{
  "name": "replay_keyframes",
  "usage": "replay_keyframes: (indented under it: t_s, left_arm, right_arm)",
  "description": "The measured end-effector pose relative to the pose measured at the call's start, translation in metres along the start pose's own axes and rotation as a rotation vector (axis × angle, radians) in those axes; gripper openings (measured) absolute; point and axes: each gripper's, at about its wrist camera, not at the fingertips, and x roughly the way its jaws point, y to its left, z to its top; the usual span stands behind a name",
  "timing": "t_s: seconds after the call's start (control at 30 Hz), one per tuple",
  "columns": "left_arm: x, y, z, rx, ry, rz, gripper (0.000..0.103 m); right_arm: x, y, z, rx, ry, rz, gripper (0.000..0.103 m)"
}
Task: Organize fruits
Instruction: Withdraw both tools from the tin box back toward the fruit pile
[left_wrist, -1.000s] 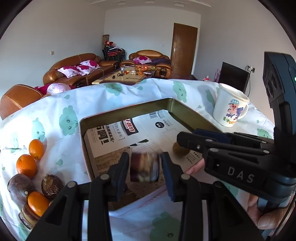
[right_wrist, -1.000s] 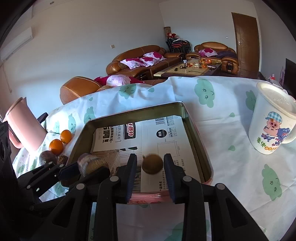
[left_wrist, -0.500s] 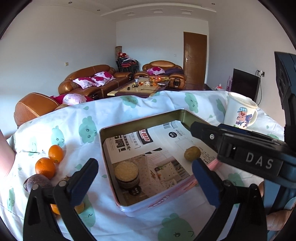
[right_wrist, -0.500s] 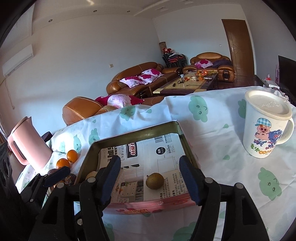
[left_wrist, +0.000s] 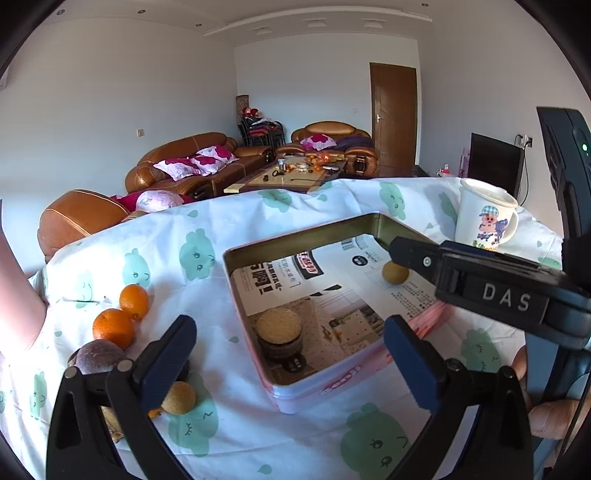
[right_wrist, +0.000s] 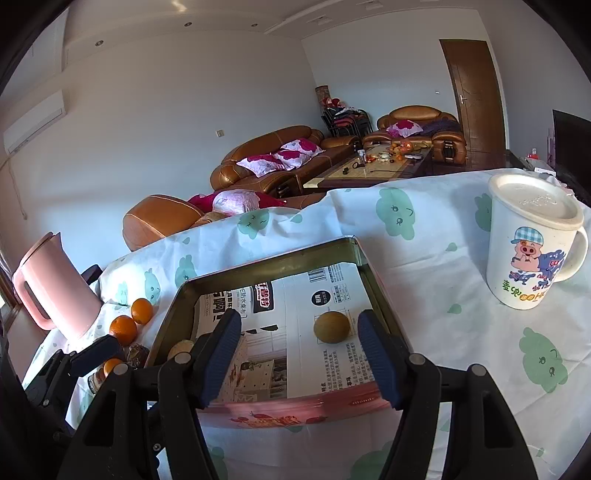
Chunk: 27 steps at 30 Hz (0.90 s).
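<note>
Presently both tools gape empty: left gripper (left_wrist: 288, 347) beside the tin (left_wrist: 295, 242), right gripper (right_wrist: 299, 350) over the yellow fruit (right_wrist: 331, 327). Oranges (left_wrist: 112, 328) await outside; likely next.

You can read the white letters "DAS" on the black right gripper (left_wrist: 495, 295). The paper sheet (right_wrist: 295, 314) inside the tin box (right_wrist: 280, 258) has big Chinese words, a barcode and small print, but they are too small or bent to read. The mug (right_wrist: 532, 258) has a cartoon pig and yellow-green Chinese letters you cannot make out.
</note>
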Motion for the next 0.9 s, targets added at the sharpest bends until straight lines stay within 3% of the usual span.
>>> replay_keyframes:
  t_s: [0.27,0.47,0.9]
  left_arm:
    - [-0.006,0.025,-0.007,-0.036,0.018,0.027,0.103]
    - [-0.015,0.048,-0.016,-0.053,0.041,0.023,0.103]
    - [-0.02,0.14,-0.053,-0.176,0.207,-0.013,0.103]
  right_arm:
    - [-0.001,0.007,-0.003,-0.024,-0.006,-0.002,0.067]
    - [-0.012,0.028,-0.006,-0.132,-0.065,-0.049,0.067]
    - [-0.019,0.065,-0.02,-0.251,-0.068,0.014,0.067]
